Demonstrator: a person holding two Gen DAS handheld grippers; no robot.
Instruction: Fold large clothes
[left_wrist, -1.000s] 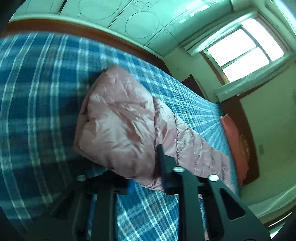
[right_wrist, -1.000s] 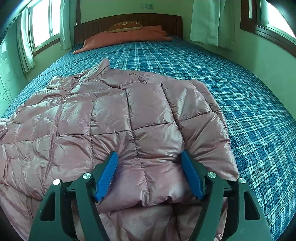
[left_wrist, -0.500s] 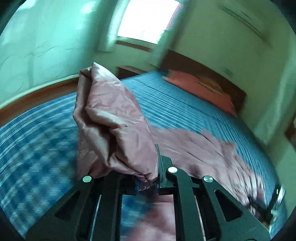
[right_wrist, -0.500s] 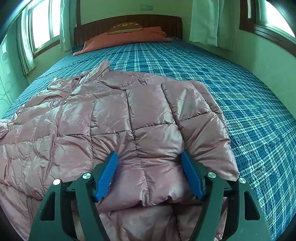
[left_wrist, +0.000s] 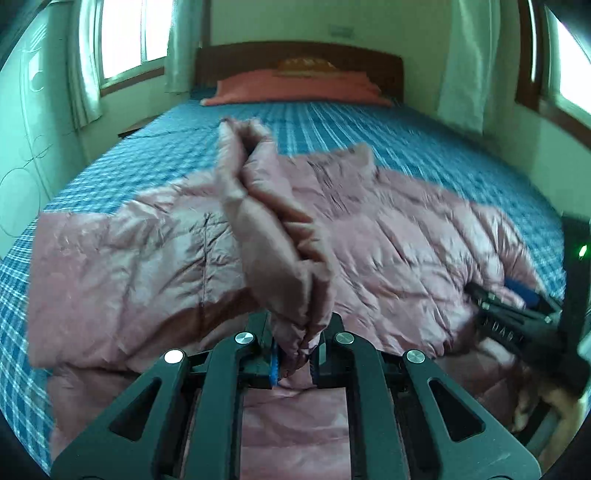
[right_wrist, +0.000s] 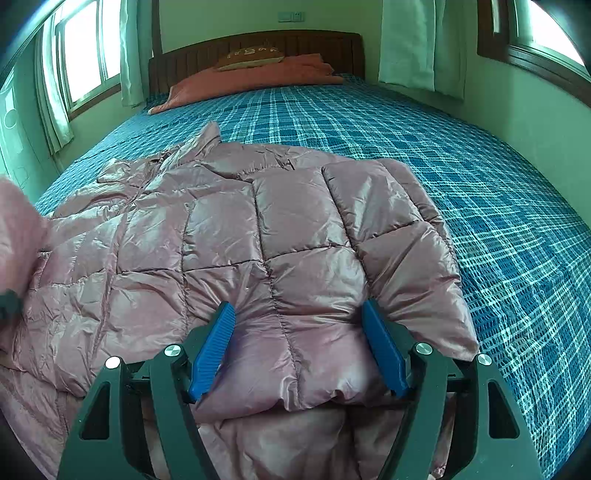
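Pink jacket sleeve in left tongs

Glossy, crinkled quilted pink jacket on a matt woven plaid bedspread; dark wooden headboard; ribbed blue plastic gripper pads.

Bedroom inventory, by count:
- Pink quilted jacket: 1, spread over the foot end of the bed.
- Bed: 1.
- Orange pillow: 1, at the head edge.
- Brown cushion: 1, on the pillow.
- Grippers: 2, the left gripper and the right gripper.
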